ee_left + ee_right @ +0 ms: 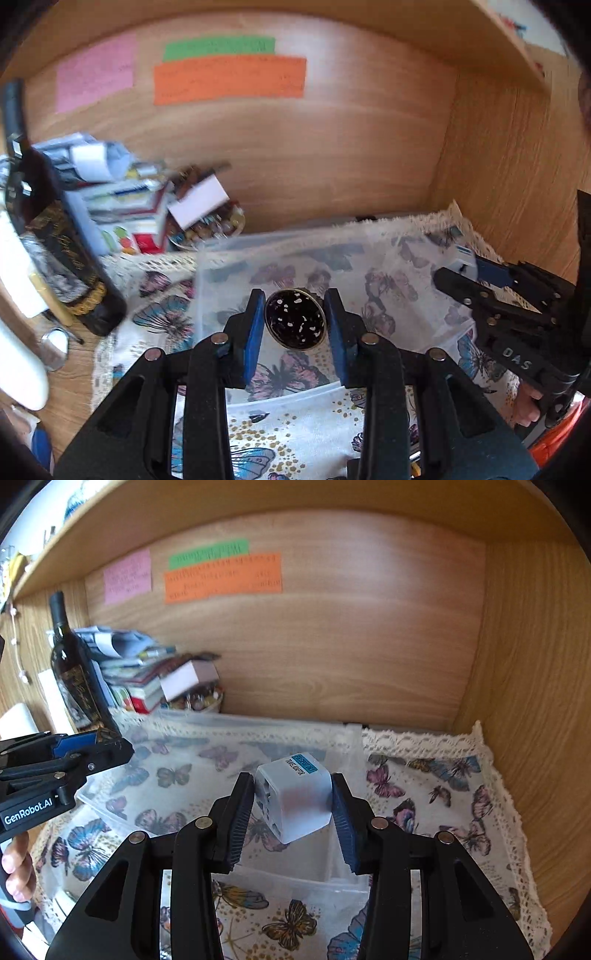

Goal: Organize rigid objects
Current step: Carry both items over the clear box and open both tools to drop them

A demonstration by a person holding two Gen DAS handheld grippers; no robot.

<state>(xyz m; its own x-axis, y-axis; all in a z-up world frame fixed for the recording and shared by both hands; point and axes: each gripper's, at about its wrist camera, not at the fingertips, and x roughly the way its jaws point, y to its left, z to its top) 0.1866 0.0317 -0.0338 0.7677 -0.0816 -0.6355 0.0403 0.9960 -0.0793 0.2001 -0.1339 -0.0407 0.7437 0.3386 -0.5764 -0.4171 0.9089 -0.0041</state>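
You are working inside a wooden shelf alcove [332,646] whose back wall carries a pink note [127,576], a green note [208,555] and an orange note [223,578]. A butterfly-print cloth [424,794] with a lace edge covers the shelf floor. On it sits a clear plastic bin [229,734], translucent enough that the butterflies show through its walls; both of your tools are held over it.

At the left back corner you have a dark wine bottle [70,664] standing upright, and just beside it a pile of boxes and papers [147,672] with a small white box [188,681] tilted on top.

Your right gripper [293,805] grips a white travel adapter [295,797] by two opposite sides, the jaws parted only as far as the block is wide. The adapter is tilted, its blue label facing up and its socket face turned toward the left finger, and it hangs above the bin's right part. In the left wrist view this gripper [448,275] comes in from the right with the adapter [463,258] at its tip.

Your left gripper [295,319] pinches a round black disc with white flecks and a brass-coloured rim [295,319], the blue pads touching its edges, jaws fairly narrow. The disc hangs above the bin's [236,254] middle, face toward the camera.
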